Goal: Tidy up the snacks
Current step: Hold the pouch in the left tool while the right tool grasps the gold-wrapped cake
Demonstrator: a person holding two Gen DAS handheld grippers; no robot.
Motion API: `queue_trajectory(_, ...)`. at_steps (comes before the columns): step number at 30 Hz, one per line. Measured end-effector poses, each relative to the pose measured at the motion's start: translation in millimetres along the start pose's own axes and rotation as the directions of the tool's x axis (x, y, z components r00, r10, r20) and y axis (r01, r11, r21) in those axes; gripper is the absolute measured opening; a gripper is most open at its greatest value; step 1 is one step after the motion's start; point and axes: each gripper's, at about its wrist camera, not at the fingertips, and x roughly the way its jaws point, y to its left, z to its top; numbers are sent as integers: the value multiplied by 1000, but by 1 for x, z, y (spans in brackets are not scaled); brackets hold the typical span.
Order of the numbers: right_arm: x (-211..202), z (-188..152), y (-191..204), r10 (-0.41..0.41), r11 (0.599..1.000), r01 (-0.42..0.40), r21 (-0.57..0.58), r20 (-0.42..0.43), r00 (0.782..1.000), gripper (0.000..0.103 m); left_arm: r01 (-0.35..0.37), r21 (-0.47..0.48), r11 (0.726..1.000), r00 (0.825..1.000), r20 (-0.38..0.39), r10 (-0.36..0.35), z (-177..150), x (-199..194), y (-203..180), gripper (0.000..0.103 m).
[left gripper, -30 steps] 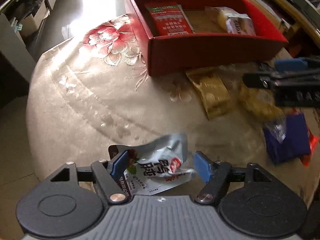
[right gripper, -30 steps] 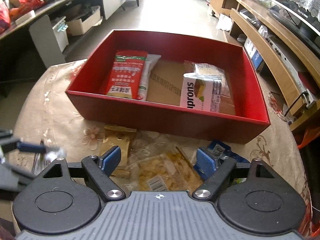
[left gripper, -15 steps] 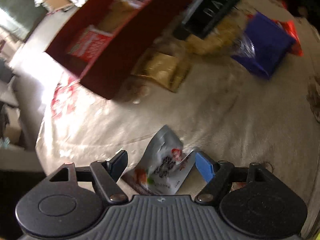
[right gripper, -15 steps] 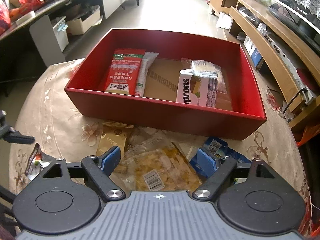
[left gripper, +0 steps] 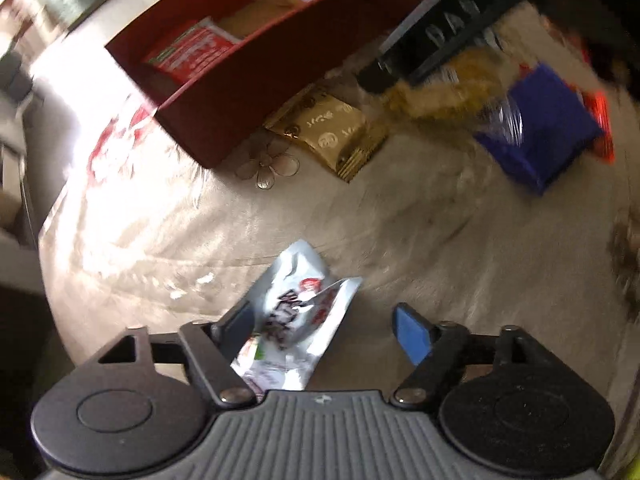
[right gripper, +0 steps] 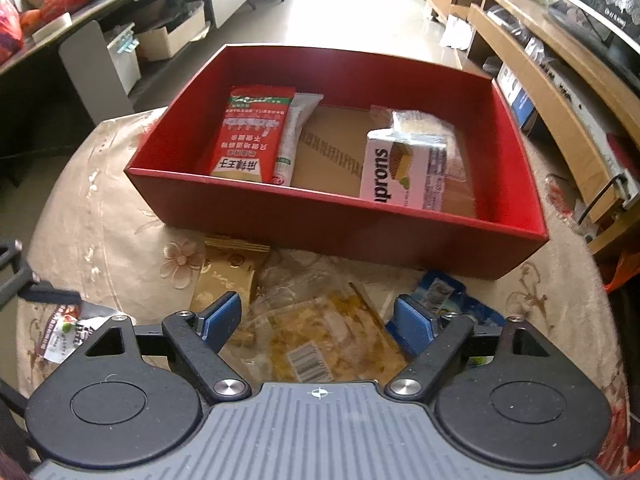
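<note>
Left tongs: your left tongs are spread wide, with the silver snack packet lying on the table between the fingers, against the left one.
Right tongs: your right tongs are spread too, hanging over a clear bag of yellow snacks; nothing is pinched.
Red box: the red box sits on the table beyond your right tongs; it holds a red packet, a slim white packet and a white carton.
Loose snacks: a gold packet and a blue packet lie just in front of the box.
</note>
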Motion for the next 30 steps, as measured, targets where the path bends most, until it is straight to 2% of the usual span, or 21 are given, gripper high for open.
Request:
queue_trajectory(1, 1, 0, 1, 7, 1000, -7, 4, -5, 1000, 88, 2, -45, 999, 1000, 12, -1, -1, -3, -1, 63)
queue_trajectory(3, 2, 0, 2, 5, 1000, -5, 5, -6, 1000, 88, 26, -70, 997, 999, 21, -24, -8, -8, -7, 54)
queue_trajectory(7, 1, 2, 1, 12, 1000, -12, 13, 0, 1000, 88, 69, -105, 992, 997, 27, -67, -19, -15, -19, 55)
queue_trajectory(10, 0, 3, 1, 12, 1000, -12, 14, 2, 1000, 88, 54, -189, 981, 998, 37, -48, -17, -12, -9, 61)
queue_trajectory(12, 0, 3, 2, 16, 1000, -16, 14, 2, 1000, 88, 74, -266, 961, 997, 44, -65, -14, -7, -1, 75)
queue_trajectory(13, 0, 3, 2, 19, 1000, -19, 14, 1, 1000, 88, 73, -271, 960, 997, 50, -62, -14, -5, -1, 77)
queue_trajectory(17, 1, 3, 4, 29, 1000, -29, 13, -4, 1000, 88, 19, -243, 970, 999, 45, -9, -10, -3, -7, 78)
queue_trajectory(21, -3, 2, 2, 32, 999, -32, 12, 1, 999, 88, 38, -224, 974, 997, 72, -22, -6, -12, 1, 78)
queue_trajectory(22, -3, 1, 2, 31, 999, -31, 13, 2, 1000, 88, 42, -198, 979, 997, 73, -28, -4, -15, 3, 78)
queue_trajectory(24, -4, 2, 0, 30, 999, -30, 18, 2, 1000, 88, 18, -80, 997, 998, 54, -13, -1, -17, -1, 78)
queue_trajectory(27, -4, 1, -2, 26, 999, -26, 19, 0, 1000, 88, -14, 86, 996, 1000, 19, 13, 4, -12, -11, 78)
queue_trajectory(30, -2, 1, -1, 26, 1000, -25, 13, -4, 1000, 88, 38, 114, 993, 999, -18, -36, 8, -1, -9, 78)
